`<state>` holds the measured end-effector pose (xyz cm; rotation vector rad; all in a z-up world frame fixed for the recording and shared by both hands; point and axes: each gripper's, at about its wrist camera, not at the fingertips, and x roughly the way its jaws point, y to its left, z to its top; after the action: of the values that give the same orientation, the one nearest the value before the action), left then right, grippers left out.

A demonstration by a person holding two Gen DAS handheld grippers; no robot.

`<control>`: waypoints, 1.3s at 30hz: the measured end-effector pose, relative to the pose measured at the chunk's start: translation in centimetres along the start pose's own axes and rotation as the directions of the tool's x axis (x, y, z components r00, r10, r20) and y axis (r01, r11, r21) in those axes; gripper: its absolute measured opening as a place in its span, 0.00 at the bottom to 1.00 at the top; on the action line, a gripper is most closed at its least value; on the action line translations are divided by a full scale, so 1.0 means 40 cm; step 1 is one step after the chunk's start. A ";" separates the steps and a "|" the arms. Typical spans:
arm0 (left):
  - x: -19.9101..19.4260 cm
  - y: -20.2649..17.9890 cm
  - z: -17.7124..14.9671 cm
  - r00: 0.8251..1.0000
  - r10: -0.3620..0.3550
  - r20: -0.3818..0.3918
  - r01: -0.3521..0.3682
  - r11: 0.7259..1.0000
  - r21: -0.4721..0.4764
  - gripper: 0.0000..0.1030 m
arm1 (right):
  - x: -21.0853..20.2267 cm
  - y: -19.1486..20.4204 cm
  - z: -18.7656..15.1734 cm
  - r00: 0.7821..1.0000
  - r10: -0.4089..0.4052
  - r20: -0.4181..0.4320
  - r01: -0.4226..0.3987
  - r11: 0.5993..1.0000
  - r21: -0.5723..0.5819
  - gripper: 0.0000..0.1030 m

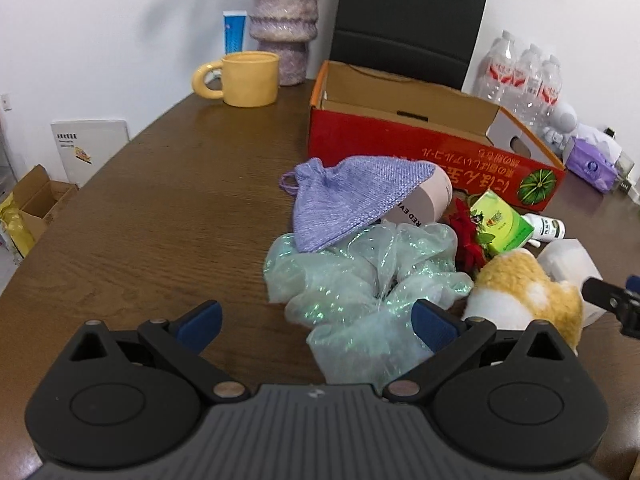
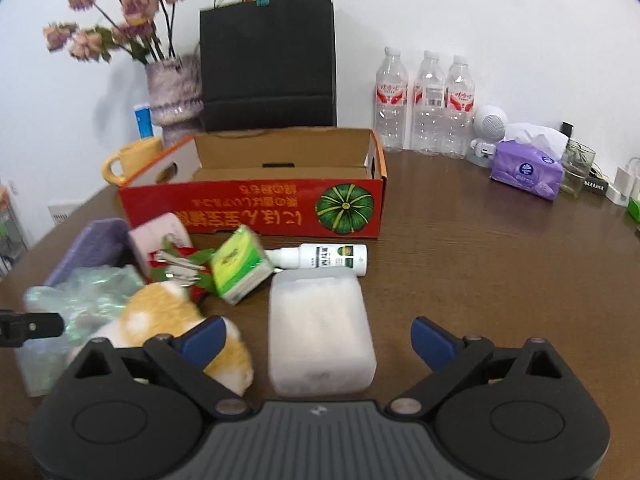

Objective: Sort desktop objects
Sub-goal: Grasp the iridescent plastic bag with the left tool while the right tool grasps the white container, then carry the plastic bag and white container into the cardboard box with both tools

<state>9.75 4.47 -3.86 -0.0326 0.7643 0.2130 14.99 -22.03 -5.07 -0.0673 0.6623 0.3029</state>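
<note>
A pile of objects lies on the brown table in front of an open red cardboard box (image 1: 420,148) (image 2: 256,208). The pile holds a purple knit pouch (image 1: 340,200), a pink tube (image 1: 428,200), an iridescent green organza bag (image 1: 360,280), a green tissue pack (image 2: 240,266), a white spray bottle (image 2: 328,258), a plush toy (image 2: 172,320) and a translucent white case (image 2: 320,336). My left gripper (image 1: 316,322) is open, with the organza bag between its fingers. My right gripper (image 2: 316,338) is open around the white case.
A yellow mug (image 1: 244,78), a purple vase (image 1: 284,20) and a black paper bag (image 2: 268,60) stand at the back. Three water bottles (image 2: 424,104), a white speaker (image 2: 490,128) and a purple tissue pack (image 2: 528,170) are at the back right.
</note>
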 end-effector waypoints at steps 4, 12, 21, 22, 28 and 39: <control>0.015 -0.019 0.009 1.000 -0.014 -0.011 0.014 0.999 0.035 1.00 | 0.055 -0.008 0.021 0.998 0.007 -0.057 -0.007 1.000 0.006 0.89; 0.011 -0.034 0.007 0.999 -0.037 -0.041 0.039 0.998 0.057 1.00 | 0.111 -0.016 0.010 0.990 0.044 -0.135 -0.039 0.998 0.039 0.67; -0.070 -0.028 -0.015 0.987 -0.162 -0.012 0.162 0.984 0.078 0.39 | 0.094 -0.030 -0.010 0.990 0.090 -0.110 -0.084 0.995 0.060 0.62; -0.084 -0.024 -0.017 0.976 -0.218 -0.013 0.218 0.973 0.071 0.26 | 0.088 -0.032 -0.012 0.990 0.096 -0.104 -0.090 0.994 0.064 0.62; -0.162 -0.016 -0.040 0.961 -0.276 0.032 0.273 0.958 0.090 0.14 | 0.044 -0.045 -0.020 0.991 0.115 -0.061 -0.110 0.991 0.081 0.62; -0.162 -0.018 -0.024 0.941 -0.324 0.092 0.315 0.943 0.104 0.12 | -0.066 -0.050 -0.014 0.994 0.103 0.028 -0.105 0.991 0.088 0.62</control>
<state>4.69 2.48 -0.13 -0.0615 0.6486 -0.1285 13.27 -24.71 -3.96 0.0564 0.6567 0.3731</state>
